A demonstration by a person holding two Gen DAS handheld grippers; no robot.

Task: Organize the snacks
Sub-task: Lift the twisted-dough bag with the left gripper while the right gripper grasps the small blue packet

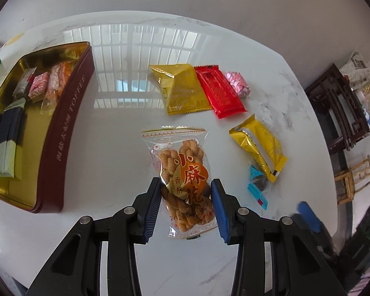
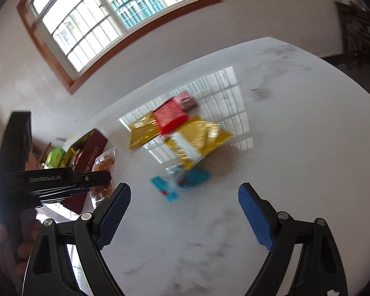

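My left claw (image 1: 186,204) is clamped on a clear packet of fried dough twists (image 1: 182,172), its blue pads pressing the packet's lower half from both sides, so the packet hangs above the white marble counter (image 1: 116,148). My right claw (image 2: 185,212) stands wide with nothing between its pads, hovering over the same counter; its view is blurred. I take the dark red tin (image 1: 61,133) as my landmark. It is the biggest thing on the counter, gold inside, and it already holds several wrapped snacks, among them a long dark and pale green pack and a pink wrapped sweet. The packet I hold is to the right of the tin, apart from it. Further right of the tin and farther from me lie a gold foil packet (image 1: 182,88) and a red packet (image 1: 219,93), their edges touching or overlapping, with a small pink wrapped sweet (image 1: 236,83) just beside the red one. Right of the tin again, beyond my held packet, lies a yellow bar wrapper (image 1: 259,145), and touching its near end a small blue wrapped piece (image 1: 257,185).
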